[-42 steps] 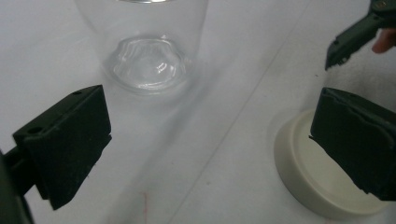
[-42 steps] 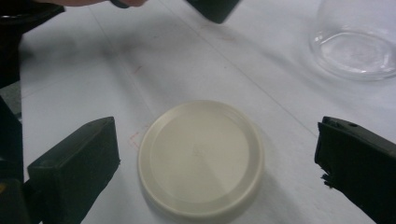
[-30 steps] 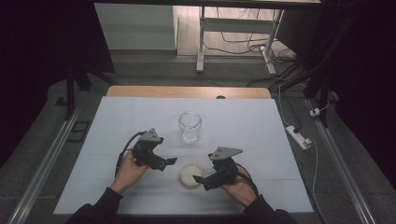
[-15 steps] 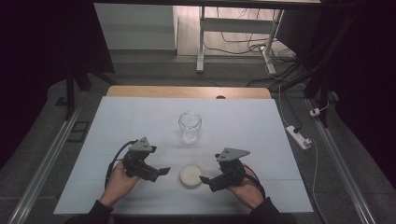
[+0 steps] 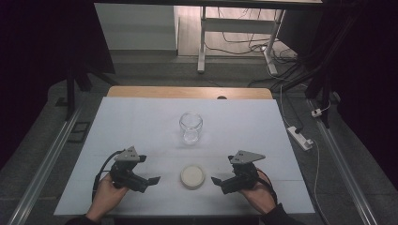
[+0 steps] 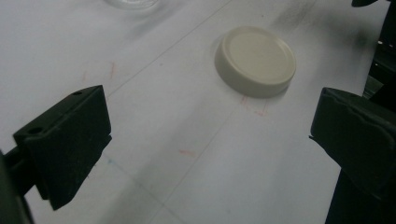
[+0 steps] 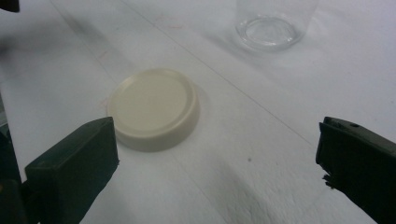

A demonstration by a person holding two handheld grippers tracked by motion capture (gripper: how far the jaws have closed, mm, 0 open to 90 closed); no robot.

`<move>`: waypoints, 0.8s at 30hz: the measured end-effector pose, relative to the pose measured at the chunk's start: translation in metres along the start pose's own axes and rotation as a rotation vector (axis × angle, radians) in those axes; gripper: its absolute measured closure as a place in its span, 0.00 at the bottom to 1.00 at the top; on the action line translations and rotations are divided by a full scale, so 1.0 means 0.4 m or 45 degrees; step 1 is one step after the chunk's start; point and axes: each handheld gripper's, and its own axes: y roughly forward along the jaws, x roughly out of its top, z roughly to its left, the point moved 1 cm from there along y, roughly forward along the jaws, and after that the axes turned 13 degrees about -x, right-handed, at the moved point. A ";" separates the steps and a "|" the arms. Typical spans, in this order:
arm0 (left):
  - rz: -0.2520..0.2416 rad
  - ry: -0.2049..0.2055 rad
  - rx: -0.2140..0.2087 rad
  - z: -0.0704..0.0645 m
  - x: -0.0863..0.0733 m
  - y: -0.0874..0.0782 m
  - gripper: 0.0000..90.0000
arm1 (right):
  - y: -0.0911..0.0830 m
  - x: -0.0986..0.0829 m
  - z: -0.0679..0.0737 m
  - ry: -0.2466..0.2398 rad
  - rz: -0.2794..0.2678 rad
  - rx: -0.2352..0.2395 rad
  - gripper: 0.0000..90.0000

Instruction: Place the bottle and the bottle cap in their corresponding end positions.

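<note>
Left gripper (image 5: 152, 180) low over table (image 5: 141, 122), jaws spread wide, nothing between them, tips aimed at lid. Cream lid (image 5: 193, 176) flat on table, between the 2 grippers, touching neither; glass jar (image 5: 191, 127) upright, open, well beyond it. Right gripper (image 5: 217, 180) jaws also wide apart, empty, lid just off 1 jaw in right gripper view. Risk: low smooth lid could skid if 1 jaw touches first; both closing at once could clash; careless reach could knock jar.

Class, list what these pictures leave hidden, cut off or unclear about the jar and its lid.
- Glass jar: top cut off by the upper edge in the right gripper view.
- Jar in the left gripper view: a sliver at the top edge.
- Cream lid: underside faces the table; threads hidden.
</note>
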 end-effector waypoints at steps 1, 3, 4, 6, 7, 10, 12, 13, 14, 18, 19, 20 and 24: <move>0.004 -0.004 0.007 0.000 -0.004 -0.003 0.00 | -0.003 -0.003 -0.002 -0.001 0.007 -0.004 0.00; 0.014 -0.017 0.028 -0.002 -0.017 -0.009 0.00 | -0.007 -0.009 -0.004 -0.006 0.019 -0.018 0.00; 0.021 -0.018 0.034 -0.002 -0.021 -0.012 0.00 | -0.010 -0.013 -0.007 -0.008 0.024 -0.028 0.00; 0.022 -0.035 0.041 -0.003 -0.032 -0.019 0.00 | -0.016 -0.019 -0.012 -0.004 0.031 -0.044 0.00; 0.023 -0.038 0.043 -0.003 -0.037 -0.023 0.00 | -0.019 -0.022 -0.014 0.000 0.034 -0.054 0.00; 0.015 -0.052 0.049 -0.005 -0.049 -0.035 0.00 | -0.027 -0.031 -0.024 0.012 0.038 -0.073 0.00; 0.009 -0.067 0.060 -0.007 -0.059 -0.044 0.00 | -0.034 -0.038 -0.031 0.027 0.042 -0.091 0.00; 0.005 -0.073 0.065 -0.008 -0.064 -0.048 0.00 | -0.037 -0.042 -0.034 0.031 0.045 -0.097 0.00; -0.001 -0.081 0.067 -0.008 -0.069 -0.052 0.00 | -0.040 -0.045 -0.037 0.036 0.045 -0.102 0.00; -0.013 -0.100 0.086 -0.009 -0.090 -0.071 0.00 | -0.052 -0.060 -0.046 0.048 0.058 -0.131 0.00; -0.015 -0.106 0.093 -0.010 -0.095 -0.076 0.00 | -0.055 -0.064 -0.048 0.049 0.061 -0.140 0.00; -0.019 -0.111 0.101 -0.011 -0.100 -0.081 0.00 | -0.058 -0.068 -0.050 0.053 0.065 -0.147 0.00; -0.029 -0.129 0.126 -0.014 -0.122 -0.100 0.00 | -0.071 -0.084 -0.059 0.077 0.076 -0.174 0.00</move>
